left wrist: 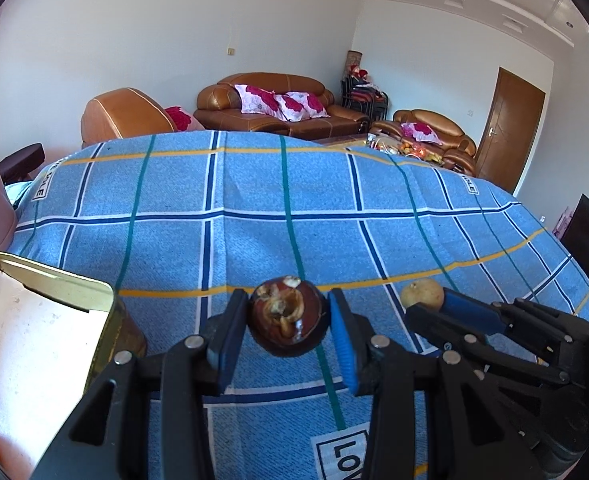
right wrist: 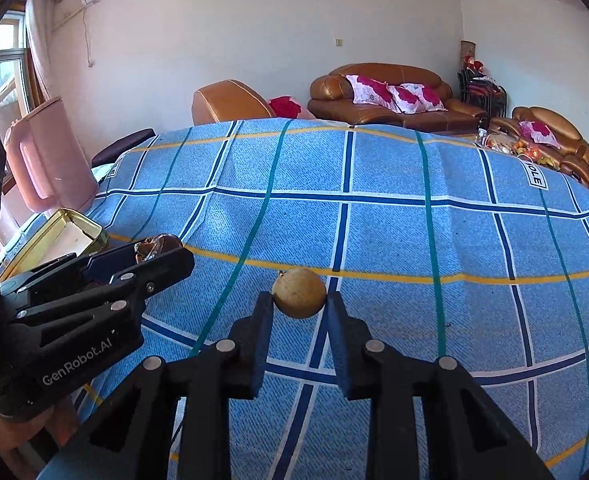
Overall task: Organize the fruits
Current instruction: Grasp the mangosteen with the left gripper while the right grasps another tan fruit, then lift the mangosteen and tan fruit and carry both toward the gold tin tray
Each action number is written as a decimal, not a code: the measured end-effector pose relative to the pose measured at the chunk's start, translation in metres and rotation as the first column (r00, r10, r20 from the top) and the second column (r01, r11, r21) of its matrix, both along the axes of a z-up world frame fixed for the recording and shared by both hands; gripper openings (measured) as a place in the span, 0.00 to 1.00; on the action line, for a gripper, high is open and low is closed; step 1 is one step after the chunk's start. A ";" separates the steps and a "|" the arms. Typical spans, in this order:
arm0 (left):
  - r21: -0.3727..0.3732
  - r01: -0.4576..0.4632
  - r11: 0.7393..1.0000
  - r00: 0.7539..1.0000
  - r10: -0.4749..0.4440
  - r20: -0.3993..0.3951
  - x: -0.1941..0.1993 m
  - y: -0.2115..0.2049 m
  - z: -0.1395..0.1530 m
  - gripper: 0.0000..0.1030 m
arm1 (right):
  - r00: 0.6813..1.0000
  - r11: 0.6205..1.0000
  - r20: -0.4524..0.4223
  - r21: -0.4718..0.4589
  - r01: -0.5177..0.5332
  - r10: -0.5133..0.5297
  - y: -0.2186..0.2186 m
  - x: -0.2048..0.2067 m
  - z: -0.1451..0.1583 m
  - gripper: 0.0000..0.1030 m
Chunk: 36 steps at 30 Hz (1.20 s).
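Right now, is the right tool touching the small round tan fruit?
Touching. The right wrist view shows the right tool closed with both pads pressed on the small round tan fruit.

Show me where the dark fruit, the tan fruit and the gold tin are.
dark fruit point(left wrist: 289, 316), left wrist view, its scarred top face.
tan fruit point(right wrist: 299, 293), right wrist view, middle of its skin.
gold tin point(left wrist: 60, 286), left wrist view, its far rim.
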<state>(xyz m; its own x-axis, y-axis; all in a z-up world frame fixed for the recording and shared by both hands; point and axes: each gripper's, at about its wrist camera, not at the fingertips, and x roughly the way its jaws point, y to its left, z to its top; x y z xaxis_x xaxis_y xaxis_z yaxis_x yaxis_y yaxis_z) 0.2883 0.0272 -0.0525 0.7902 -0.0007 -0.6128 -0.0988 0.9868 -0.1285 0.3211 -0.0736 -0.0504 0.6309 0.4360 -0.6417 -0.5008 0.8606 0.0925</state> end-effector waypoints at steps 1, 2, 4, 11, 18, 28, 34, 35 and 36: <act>0.004 0.000 1.000 1.000 0.000 0.004 -0.001 0.000 0.000 0.41 | 1.000 1.000 0.007 0.001 -0.001 0.001 0.000 -0.001 0.001 0.28; 0.006 0.001 1.000 1.000 -0.001 0.009 -0.002 0.000 0.001 0.41 | 1.000 1.000 0.013 0.003 -0.004 0.004 0.000 -0.002 0.001 0.28; 0.008 -0.002 1.000 1.000 0.002 0.017 -0.003 0.000 0.002 0.41 | 1.000 1.000 0.027 0.011 -0.005 0.004 -0.001 -0.004 0.003 0.28; 0.022 -0.003 1.000 0.999 0.002 0.045 -0.008 -0.003 0.005 0.41 | 0.997 0.999 0.076 0.034 -0.015 0.013 -0.004 -0.012 0.008 0.28; 0.038 -0.008 0.999 0.997 0.006 0.072 -0.016 -0.005 0.008 0.41 | 0.993 0.999 0.121 0.045 -0.022 0.017 -0.006 -0.020 0.013 0.28; 0.037 -0.018 0.999 0.994 0.014 0.106 -0.024 -0.005 0.010 0.41 | 0.982 0.998 0.185 0.057 -0.035 0.024 -0.009 -0.032 0.019 0.28; 0.043 -0.021 0.999 0.992 0.016 0.122 -0.028 -0.006 0.012 0.41 | 0.973 0.997 0.228 0.056 -0.047 0.033 -0.008 -0.040 0.022 0.28; 0.046 -0.021 0.999 0.992 0.015 0.124 -0.029 -0.006 0.012 0.41 | 0.971 0.997 0.236 0.057 -0.048 0.034 -0.009 -0.041 0.022 0.28; 0.051 -0.021 0.998 0.992 0.015 0.126 -0.029 -0.007 0.012 0.41 | 0.970 0.997 0.242 0.057 -0.051 0.035 -0.009 -0.043 0.022 0.28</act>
